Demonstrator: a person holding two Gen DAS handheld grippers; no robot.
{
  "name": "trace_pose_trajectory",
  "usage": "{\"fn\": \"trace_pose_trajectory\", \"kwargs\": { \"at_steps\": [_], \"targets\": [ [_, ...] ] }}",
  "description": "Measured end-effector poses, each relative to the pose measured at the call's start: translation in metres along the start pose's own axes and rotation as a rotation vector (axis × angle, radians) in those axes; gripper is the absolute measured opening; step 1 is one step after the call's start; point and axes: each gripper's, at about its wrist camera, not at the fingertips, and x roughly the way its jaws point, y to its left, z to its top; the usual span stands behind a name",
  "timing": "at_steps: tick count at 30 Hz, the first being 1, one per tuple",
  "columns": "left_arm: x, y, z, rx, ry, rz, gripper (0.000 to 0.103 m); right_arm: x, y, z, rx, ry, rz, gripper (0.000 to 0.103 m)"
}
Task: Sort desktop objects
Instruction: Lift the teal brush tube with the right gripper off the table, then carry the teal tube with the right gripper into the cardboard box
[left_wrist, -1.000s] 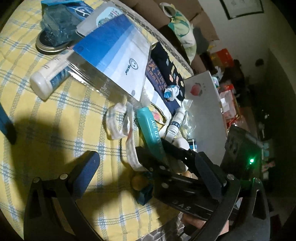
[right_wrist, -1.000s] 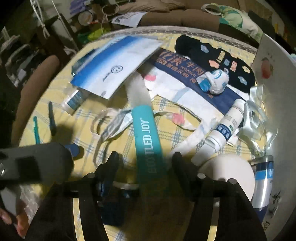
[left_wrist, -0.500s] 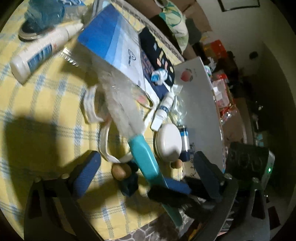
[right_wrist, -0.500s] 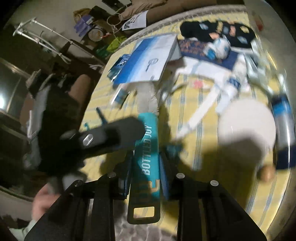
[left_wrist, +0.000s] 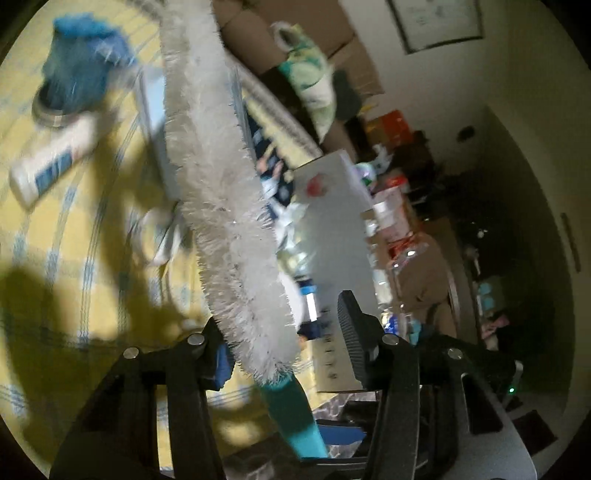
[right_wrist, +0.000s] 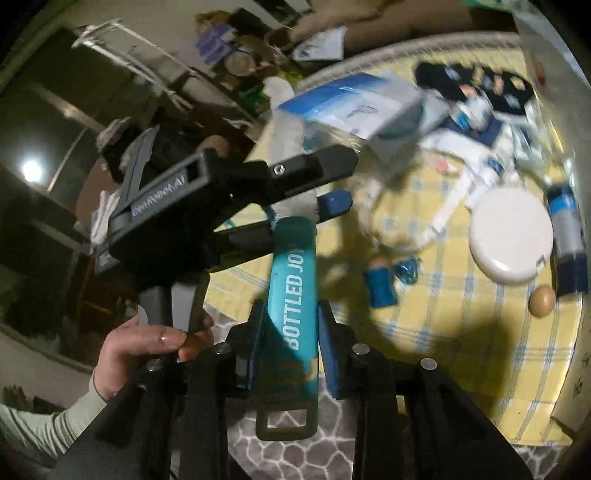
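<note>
Right gripper (right_wrist: 286, 343) clamped on the teal handle of the bottle brush (right_wrist: 293, 295), blue pads pressed on both flat sides, brush lifted clear of the yellow checked table (right_wrist: 443, 332). Left gripper (left_wrist: 284, 332) around the white bristle head (left_wrist: 221, 184) where it meets the handle; jaws just been closing, near pad at the bristles, far pad apart with a visible gap, so not clamped yet. Bristles run up and away to the far side of the left wrist view, blurred.

Doing the step well, as judged:
- Keep the right grip as the load-bearing one; handle is rigid, bristles are not.
- If handing over, close the left lower, on the teal neck, not on the soft bristles: likely to slip or twist there.
- Release the right only once the left pads bite on both sides.
- Keep the head high over the clutter: white tube (left_wrist: 51, 162), blue-white pouch (right_wrist: 354, 103), round white case (right_wrist: 511, 236), small egg-like ball (right_wrist: 542, 301), all well below and to the right.

Pose: both tools angled down toward the table, left one crossing in from the left over the right one's handle. Bare hand (right_wrist: 147, 347) on the left tool's grip, pale sleeve (right_wrist: 44, 421) at near left. Destination for the brush not visible.
</note>
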Motion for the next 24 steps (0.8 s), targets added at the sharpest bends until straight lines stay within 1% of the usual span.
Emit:
{"fn": "trace_pose_trajectory", "kwargs": {
  "at_steps": [3,5,8,10,12,15,18,21,22,24],
  "targets": [
    [-0.011,-0.012,0.002,0.020,-0.034,-0.015,0.046,-0.007,0.013,0.004,-0.038,-0.033,0.017,0.027],
    [-0.013,-0.024,0.006,0.057,-0.045,0.002,0.046,-0.013,0.016,0.006,-0.040,-0.061,0.041,0.027],
    [-0.009,-0.044,0.012,0.112,-0.035,0.031,0.046,-0.032,0.012,0.008,-0.042,-0.105,0.049,0.027],
    [0.001,-0.060,0.017,0.124,-0.021,0.031,0.046,-0.045,0.007,0.012,-0.032,-0.135,0.047,0.027],
    [0.020,-0.082,0.020,0.136,0.007,0.012,0.047,-0.066,-0.004,0.015,-0.004,-0.181,0.030,0.027],
    [0.060,-0.125,0.021,0.192,0.055,-0.002,0.048,-0.106,-0.024,0.014,0.023,-0.254,-0.017,0.027],
    [0.114,-0.163,0.016,0.217,0.127,-0.035,0.048,-0.153,-0.051,0.007,0.076,-0.342,-0.084,0.027],
    [0.172,-0.192,0.001,0.251,0.206,-0.038,0.048,-0.187,-0.081,-0.006,0.137,-0.401,-0.160,0.027],
    [0.200,-0.202,-0.007,0.259,0.246,-0.036,0.048,-0.197,-0.093,-0.011,0.164,-0.418,-0.181,0.027],
    [0.232,-0.216,-0.018,0.273,0.295,-0.028,0.048,-0.213,-0.118,-0.021,0.215,-0.444,-0.218,0.027]
  ]
}}
